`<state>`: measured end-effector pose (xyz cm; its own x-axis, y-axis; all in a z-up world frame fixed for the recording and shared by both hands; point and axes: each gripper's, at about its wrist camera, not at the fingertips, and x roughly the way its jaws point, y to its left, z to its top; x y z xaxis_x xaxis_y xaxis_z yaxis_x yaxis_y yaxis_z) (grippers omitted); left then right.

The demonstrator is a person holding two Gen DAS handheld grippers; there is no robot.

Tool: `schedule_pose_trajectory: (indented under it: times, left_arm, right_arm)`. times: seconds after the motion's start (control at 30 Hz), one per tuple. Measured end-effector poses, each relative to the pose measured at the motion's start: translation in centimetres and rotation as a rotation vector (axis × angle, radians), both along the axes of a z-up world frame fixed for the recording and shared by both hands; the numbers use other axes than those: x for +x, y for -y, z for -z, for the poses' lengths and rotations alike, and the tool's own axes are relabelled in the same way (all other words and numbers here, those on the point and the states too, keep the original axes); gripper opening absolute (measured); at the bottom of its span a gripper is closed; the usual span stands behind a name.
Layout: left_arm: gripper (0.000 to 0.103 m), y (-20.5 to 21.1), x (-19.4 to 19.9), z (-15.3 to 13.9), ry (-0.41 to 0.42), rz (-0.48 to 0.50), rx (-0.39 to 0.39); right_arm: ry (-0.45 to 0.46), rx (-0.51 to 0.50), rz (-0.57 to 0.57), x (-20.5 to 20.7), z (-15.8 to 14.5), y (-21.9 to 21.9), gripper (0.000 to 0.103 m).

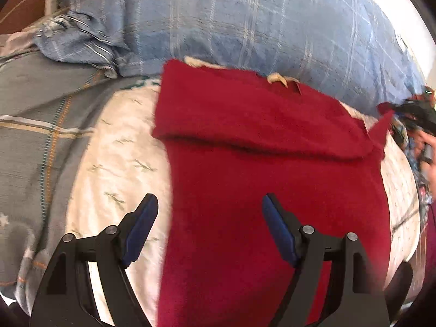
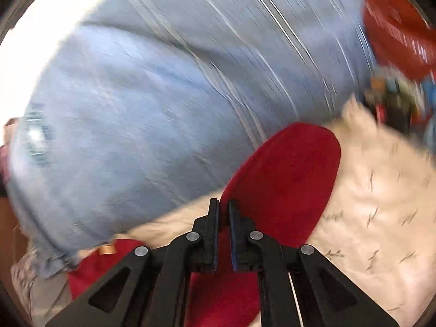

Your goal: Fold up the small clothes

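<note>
Left hand-held gripper (image 1: 209, 204) hangs tilted down over the red fleece garment (image 1: 272, 179), jaws spread wide, nothing between them. The garment lies on a white quilt (image 1: 114, 163) on the bed, its top folded over, a blue checked pillow (image 1: 231, 27) behind. The left view alone catches the right hand-held gripper (image 1: 392, 111) at the far edge, pinching a red corner. The right view is smeared: right hand-held gripper jaws nearly together, red cloth in the gap, contact hard to make out.
</note>
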<state>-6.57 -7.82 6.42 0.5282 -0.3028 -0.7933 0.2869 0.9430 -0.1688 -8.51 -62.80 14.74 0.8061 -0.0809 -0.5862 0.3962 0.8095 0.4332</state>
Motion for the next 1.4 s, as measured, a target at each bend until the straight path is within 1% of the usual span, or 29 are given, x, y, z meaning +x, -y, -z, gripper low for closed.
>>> schedule_pose_trajectory:
  times: [0.1, 0.17, 0.2, 0.23, 0.3, 0.33, 0.4, 0.47, 0.5, 0.53, 0.57, 0.6, 0.63, 0.67, 0.7, 0.77, 0.83, 0.87, 0.9, 0.97, 1.0, 1.07, 1.17, 1.2, 1.23, 1.27, 1.3, 1.37, 1.4]
  left_arm:
    - [0.079, -1.2, 0.2, -1.2, 0.023, -0.044, -0.027]
    - [0.079, -1.8, 0.1, -1.9, 0.037, -0.065, -0.049]
    - [0.079, -2.2, 0.1, -2.3, 0.045, -0.072, -0.056]
    - [0.079, -2.5, 0.0, -2.7, 0.059, -0.081, -0.061]
    - [0.079, -2.7, -0.1, -3.1, 0.077, -0.094, -0.062]
    - [0.079, -2.9, -0.2, -3.2, 0.083, -0.102, -0.062]
    - [0.079, -3.1, -0.1, -3.2, 0.087, -0.115, -0.07]
    - [0.079, -3.3, 0.1, -3.2, 0.091, -0.125, -0.074]
    - [0.079, -3.3, 0.2, -3.1, 0.091, -0.125, -0.07]
    - [0.079, -3.2, 0.4, -3.0, 0.09, -0.117, -0.063]
    - [0.079, -3.1, 0.7, -2.7, 0.088, -0.106, -0.053]
    - [0.079, -3.0, 1.0, -2.4, 0.08, -0.098, -0.038]
    - [0.079, -3.1, 1.2, -2.2, 0.071, -0.098, -0.03]
    - [0.079, -3.3, 1.5, -2.0, 0.061, -0.101, -0.035]
    - [0.079, -3.5, 1.8, -1.8, 0.057, -0.104, -0.047]
    - [0.079, -3.9, 2.5, -1.5, 0.051, -0.123, -0.057]
    - [0.079, -4.0, 3.6, -1.3, 0.054, -0.14, -0.064]
    - [0.079, -3.9, 4.4, -1.0, 0.053, -0.14, -0.061]
    - [0.079, -3.7, 5.2, -0.6, 0.045, -0.146, -0.048]
    - [0.079, -3.5, 6.8, 0.1, 0.025, -0.161, -0.032]
    - [0.079, -3.4, 7.4, 0.4, 0.017, -0.162, -0.033]
    - [0.079, -3.2, 8.7, 0.9, -0.004, -0.173, -0.036]
    - [0.079, -2.8, 9.8, 1.7, -0.038, -0.163, -0.061]
    - [0.079, -2.6, 10.0, 1.9, -0.055, -0.16, -0.06]
    - [0.078, -2.4, 10.2, 1.9, -0.066, -0.155, -0.061]
    - [0.078, -2.2, 10.1, 1.7, -0.064, -0.152, -0.062]
    - [0.078, -1.9, 10.1, 1.4, -0.054, -0.151, -0.06]
    - [0.078, -1.3, 10.0, 0.6, -0.026, -0.149, -0.05]
    - [0.078, -1.1, 9.9, 0.1, -0.016, -0.146, -0.051]
  right_arm:
    - [0.103, -0.053, -0.132, -1.4, -4.6, -3.9, 0.006]
    - [0.16, -0.118, -0.265, -1.6, -7.6, -8.6, 0.006]
    - [0.183, -0.148, -0.33, -1.8, -8.5, -10.9, 0.006]
    - [0.214, -0.201, -0.436, -1.9, -9.5, -14.7, 0.006]
    - [0.225, -0.249, -0.571, -1.5, -9.6, -19.7, 0.007]
    - [0.207, -0.263, -0.643, -1.3, -9.0, -22.7, 0.007]
    - [0.128, -0.276, -0.751, -0.4, -5.4, -27.9, 0.007]
    - [0.015, -0.308, -0.815, 1.4, -0.1, -32.5, 0.008]
    - [-0.042, -0.302, -0.831, 2.2, 2.4, -33.5, 0.009]
    - [-0.138, -0.273, -0.834, 3.2, 5.8, -34.4, 0.009]
    - [-0.19, -0.246, -0.817, 3.8, 7.5, -34.5, 0.012]
    - [-0.236, -0.23, -0.79, 3.9, 9.1, -34.3, 0.014]
    - [-0.247, -0.199, -0.766, 3.6, 10.0, -33.7, 0.015]
    - [-0.221, -0.181, -0.757, 4.2, 9.8, -33.3, 0.026]
    - [-0.2, -0.17, -0.754, 3.4, 9.2, -32.6, 0.05]
    - [-0.148, -0.175, -0.742, 1.1, 7.3, -31.0, 0.071]
    - [-0.087, -0.242, -0.695, -1.5, 5.3, -29.0, 0.071]
    - [-0.082, -0.278, -0.654, -2.1, 4.3, -27.7, 0.071]
    - [-0.082, -0.297, -0.619, -2.4, 4.0, -26.6, 0.071]
    - [-0.108, -0.325, -0.474, -2.8, 3.6, -23.3, 0.071]
    - [-0.119, -0.319, -0.441, -3.0, 3.8, -21.6, 0.071]
    - [-0.159, -0.3, -0.395, -3.3, 4.4, -19.1, 0.071]
    - [-0.189, -0.343, -0.44, -2.9, 6.1, -18.9, 0.07]
    - [-0.199, -0.363, -0.453, -2.7, 6.5, -19.1, 0.065]
    - [-0.209, -0.38, -0.465, -2.2, 7.0, -19.6, 0.056]
    - [-0.212, -0.394, -0.471, -1.6, 7.4, -20.2, 0.026]
    - [-0.211, -0.402, -0.476, -0.9, 7.6, -20.5, 0.008]
    - [-0.193, -0.423, -0.431, 0.0, 7.5, -20.5, 0.008]
    - [-0.179, -0.419, -0.408, -0.6, 7.1, -19.6, 0.008]
